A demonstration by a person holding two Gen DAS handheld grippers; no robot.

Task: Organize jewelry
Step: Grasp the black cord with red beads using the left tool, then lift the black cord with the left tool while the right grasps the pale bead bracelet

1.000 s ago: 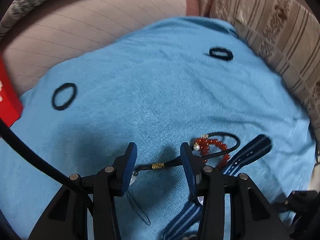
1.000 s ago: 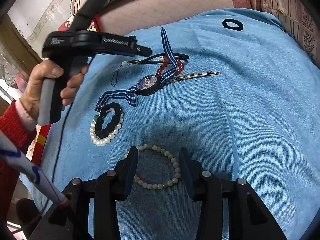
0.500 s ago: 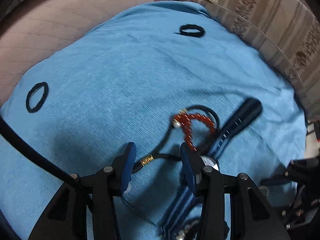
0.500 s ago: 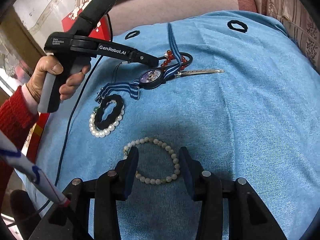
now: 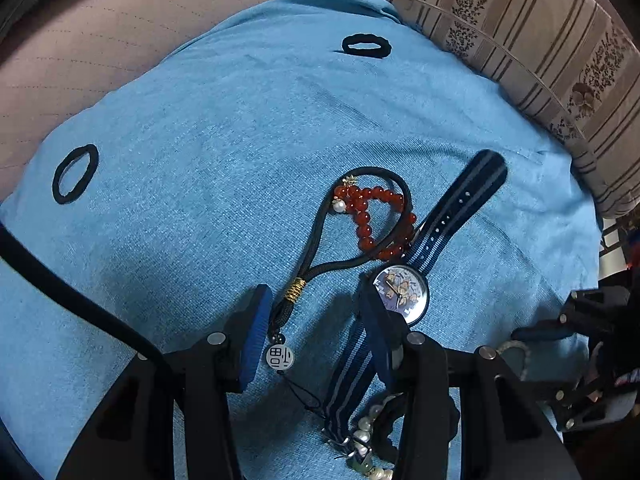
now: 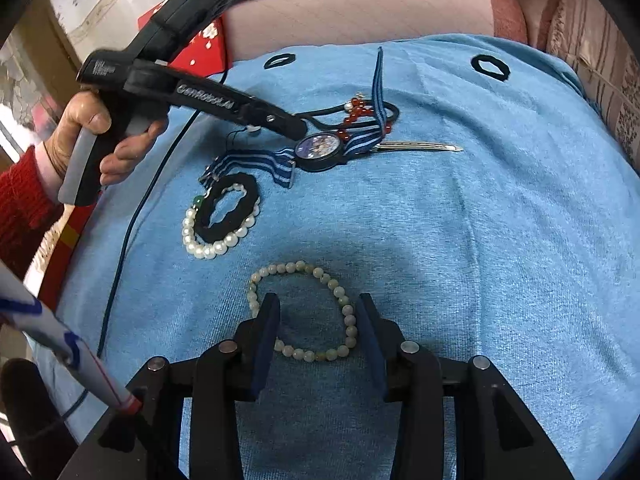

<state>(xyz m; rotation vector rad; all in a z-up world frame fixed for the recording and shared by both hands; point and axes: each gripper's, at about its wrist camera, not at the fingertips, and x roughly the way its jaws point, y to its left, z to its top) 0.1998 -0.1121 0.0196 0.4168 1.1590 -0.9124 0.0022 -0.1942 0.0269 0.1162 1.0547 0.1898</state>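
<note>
A: Progress? Looks early. Watch [image 6: 320,151], red beads [image 5: 370,216], cord charm [image 5: 280,356] piled mid cloth [image 6: 480,240]; 2 hair ties set apart.

B: Grippers?

A: Right gripper [image 6: 318,330] closing round pale bead bracelet [image 6: 304,308], not pinched yet. Left gripper [image 5: 310,326] apart, astride the cord, nothing held.

The right half of the blue cloth [image 6: 500,240] lies bare; watch [image 6: 320,152], bracelets and hair ties crowd the left.
</note>
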